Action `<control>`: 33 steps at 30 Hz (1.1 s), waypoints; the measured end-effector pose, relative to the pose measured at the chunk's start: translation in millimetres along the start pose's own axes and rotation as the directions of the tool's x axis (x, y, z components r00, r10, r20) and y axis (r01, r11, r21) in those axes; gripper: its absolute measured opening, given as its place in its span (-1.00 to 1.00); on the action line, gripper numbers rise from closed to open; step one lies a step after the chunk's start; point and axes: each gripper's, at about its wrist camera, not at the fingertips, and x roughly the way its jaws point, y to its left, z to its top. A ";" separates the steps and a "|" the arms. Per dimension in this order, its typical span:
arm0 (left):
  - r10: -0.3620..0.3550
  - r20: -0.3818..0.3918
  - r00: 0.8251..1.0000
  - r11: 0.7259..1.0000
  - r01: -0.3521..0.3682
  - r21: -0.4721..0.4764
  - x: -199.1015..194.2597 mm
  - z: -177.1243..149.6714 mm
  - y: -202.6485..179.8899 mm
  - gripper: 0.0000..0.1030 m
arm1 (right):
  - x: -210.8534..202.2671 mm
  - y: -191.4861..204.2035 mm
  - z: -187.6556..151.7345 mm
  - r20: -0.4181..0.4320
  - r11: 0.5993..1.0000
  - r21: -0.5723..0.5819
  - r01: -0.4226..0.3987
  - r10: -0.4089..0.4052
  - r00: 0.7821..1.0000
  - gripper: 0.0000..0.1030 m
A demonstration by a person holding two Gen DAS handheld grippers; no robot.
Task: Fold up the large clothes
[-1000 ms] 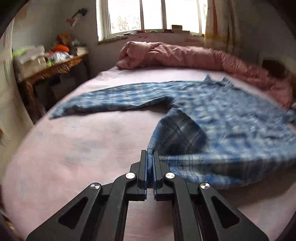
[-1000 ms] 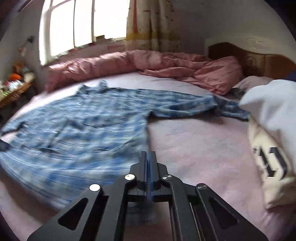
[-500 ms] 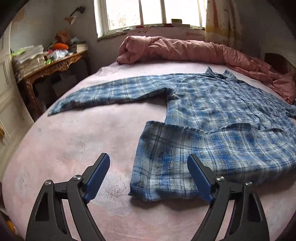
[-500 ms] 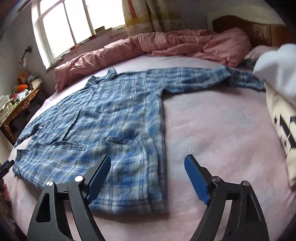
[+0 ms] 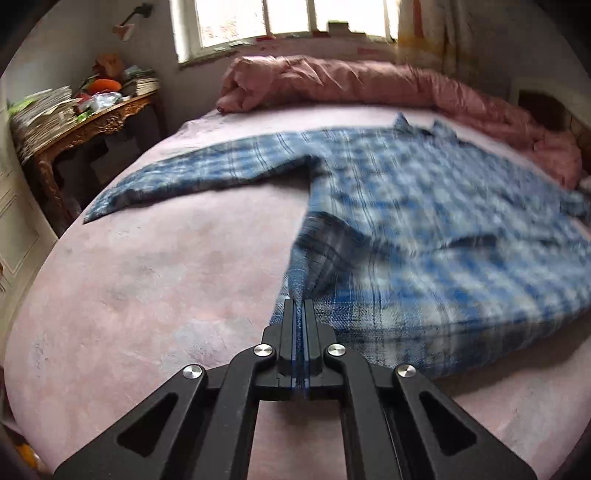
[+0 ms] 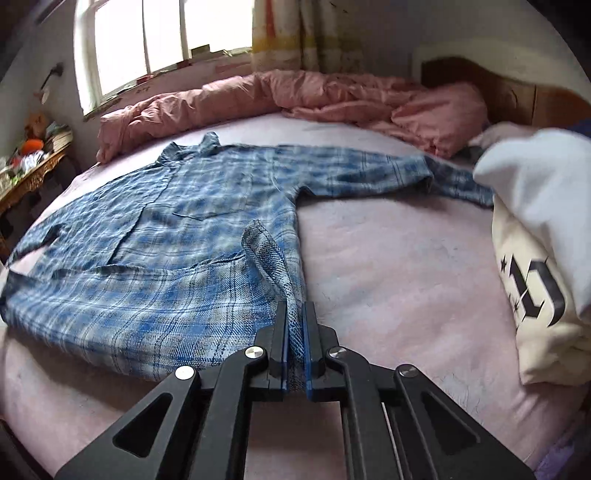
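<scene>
Nearest the lenses, both tools are clamped on cloth: the left gripper (image 5: pixel 299 314) has its jaws pressed together on the near left corner of the blue plaid shirt (image 5: pixel 424 206), and the right gripper (image 6: pixel 294 317) is closed on a bunched fold at the near right corner of the same hem. The shirt lies front-up across the pink bed (image 5: pixel 147 280), collar toward the far side, with its bottom edge already turned back once over the body, so the fold appears to be at an early stage. Both sleeves stretch out flat to left and right, not yet brought in, and the collar end is untouched; most of the work seems left to do.

Motion blur smears the plaid, hiding buttons and the exact line of the hem fold. The right cuff disappears behind a white printed garment (image 6: pixel 535 236) at the bed's right edge. Beyond, a rumpled pink quilt (image 6: pixel 295 99) runs along the far side under the window (image 5: pixel 288 18); a cluttered wooden table (image 5: pixel 85 122) stands far left, its contents hard to make out.
</scene>
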 end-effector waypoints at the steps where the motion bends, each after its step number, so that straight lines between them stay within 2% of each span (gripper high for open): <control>1: 0.029 -0.025 0.999 0.999 -0.028 0.036 9.2 -4.2 -6.6 -0.96 | 5.6 -3.0 0.6 -0.023 1.000 0.011 -0.001 0.001 1.000 -0.88; 3: 0.085 -0.049 0.995 0.992 -0.080 0.099 21.7 -11.2 -18.8 -0.90 | 24.2 -4.3 -3.1 -0.103 0.999 0.003 0.040 -0.039 0.994 -0.88; 4: 0.114 -0.036 0.993 0.986 -0.108 0.125 20.9 -12.9 -23.7 -0.87 | 27.7 -2.9 -4.9 -0.109 0.998 -0.017 0.067 -0.069 0.992 -0.87; 5: 0.138 -0.021 0.990 0.980 -0.134 0.145 19.3 -12.6 -27.5 -0.71 | 27.9 -1.5 -6.3 -0.104 0.997 -0.030 0.077 -0.080 0.991 -0.86; 6: 0.144 0.004 0.990 0.978 -0.143 0.153 15.4 -12.5 -29.2 -0.47 | 25.7 1.5 -5.6 -0.089 0.995 -0.044 0.089 -0.092 0.992 -0.86; 8: 0.120 0.054 0.991 0.982 -0.127 0.140 3.2 -11.6 -28.8 -0.15 | 15.5 5.5 -5.2 -0.023 0.992 -0.056 0.112 -0.113 0.993 -0.78; 9: 0.129 0.088 0.988 0.983 -0.139 0.123 -4.5 -10.1 -28.2 0.12 | 9.9 9.5 -4.5 0.014 0.990 -0.062 0.127 -0.127 0.992 -0.73; 10: 0.166 0.133 0.977 0.979 -0.180 0.100 -12.1 -8.5 -28.2 0.32 | 0.9 14.0 -3.5 0.076 0.988 -0.071 0.138 -0.133 0.988 -0.61; 11: 0.190 0.169 0.967 0.975 -0.206 0.079 -18.1 -6.5 -28.4 0.56 | -4.4 17.2 -3.5 0.107 0.988 -0.076 0.132 -0.123 0.987 -0.38; 12: 0.186 0.196 0.963 0.977 -0.202 0.066 -23.7 -4.0 -29.6 0.56 | -9.8 21.7 -3.5 0.139 0.990 -0.084 0.116 -0.104 0.985 -0.22; 13: 0.160 0.211 0.964 0.982 -0.177 0.064 -28.0 -2.6 -32.6 0.56 | -13.3 27.9 -3.1 0.160 0.992 -0.098 0.077 -0.061 0.985 0.08; 16: 0.059 0.224 0.973 0.993 -0.079 0.083 -34.7 0.3 -45.2 0.57 | -16.0 45.4 -8.7 0.155 0.989 -0.145 -0.006 0.029 0.988 0.13; 17: 0.026 0.218 0.976 0.994 -0.048 0.093 -33.9 1.3 -51.5 0.60 | -14.4 55.8 -10.8 0.150 0.984 -0.176 -0.029 0.056 0.987 0.27; 18: -0.001 0.201 0.980 0.994 -0.021 0.104 -31.9 2.8 -59.8 0.61 | -12.2 62.7 -11.9 0.147 0.979 -0.197 -0.041 0.071 0.987 0.43; 19: -0.029 0.180 0.983 0.994 0.009 0.109 -28.4 4.0 -66.5 0.61 | -8.2 72.1 -13.0 0.139 0.975 -0.216 -0.049 0.080 0.987 0.74; 21: -0.106 0.121 0.987 0.990 0.094 0.106 -18.1 4.9 -79.0 0.61 | 1.6 82.3 -17.8 0.118 0.976 -0.211 -0.056 0.082 0.990 0.77; 22: -0.131 0.083 0.988 0.987 0.122 0.102 -10.8 4.6 -84.6 0.61 | 11.1 86.5 -21.3 0.075 0.977 -0.199 -0.069 0.086 0.994 0.77; 24: -0.142 0.001 0.990 0.984 0.141 0.106 5.0 -0.8 -98.9 0.61 | 25.8 88.7 -27.5 0.001 0.979 -0.189 -0.071 0.072 0.997 0.77; 25: -0.132 -0.030 0.991 0.984 0.135 0.116 11.7 -4.2 -102.8 0.61 | 32.4 89.3 -30.4 -0.037 0.980 -0.189 -0.068 0.062 0.997 0.77; 27: -0.108 -0.037 0.993 0.986 0.112 0.127 13.6 -7.8 -107.1 0.65 | 39.2 86.7 -34.4 -0.078 0.983 -0.173 -0.066 0.054 0.996 0.77; 30: -0.057 -0.038 0.998 0.992 0.061 0.112 14.5 -10.5 -108.2 0.82 | 37.9 82.0 -38.0 -0.084 0.985 -0.157 -0.066 0.054 0.995 0.77; 33: -0.065 -0.052 0.997 0.994 0.069 0.090 14.9 -11.0 -104.7 0.82 | 38.9 80.6 -39.2 -0.087 0.987 -0.149 -0.064 0.051 0.995 0.77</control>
